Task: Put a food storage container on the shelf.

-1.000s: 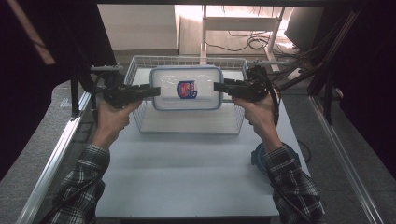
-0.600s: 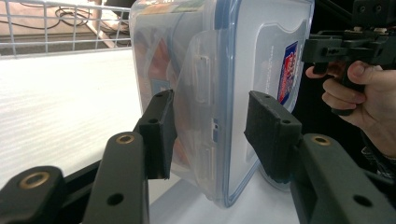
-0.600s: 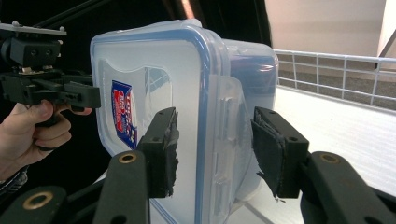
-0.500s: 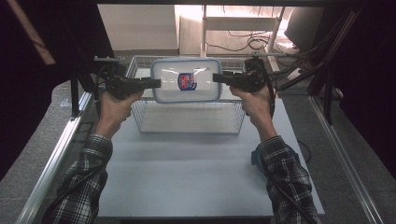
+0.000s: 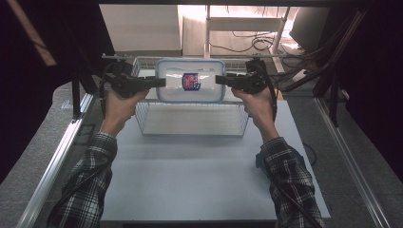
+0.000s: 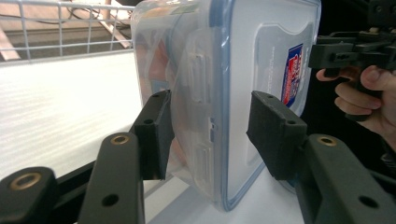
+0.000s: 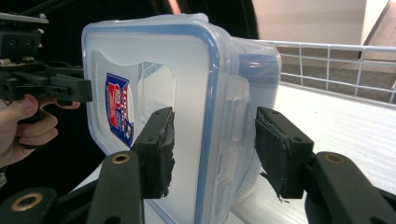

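Observation:
A clear plastic container [image 5: 190, 80] with a blue-rimmed lid and a red-and-blue label stands on edge in the far part of a white wire basket [image 5: 190, 116]. My left gripper [image 5: 159, 81] reaches its left end and my right gripper [image 5: 221, 80] its right end. In the left gripper view the container's edge [image 6: 233, 93] lies between the jaws of my left gripper [image 6: 210, 130], with a gap at the lid-side pad. In the right gripper view my right gripper [image 7: 217, 149] straddles the container's other edge [image 7: 187, 93], with a gap at the outer pad. Both pairs of jaws have just been opening.
The basket sits at the back of a white table [image 5: 199, 175]. A metal rail [image 5: 57, 156] runs along the table's left side. A blue object [image 5: 259, 159] lies by the right sleeve. Cables and a white stand are behind the basket.
Both grippers and the container have moved away from the person, toward the basket's far side. The jaws stand slightly wider around the container's ends.

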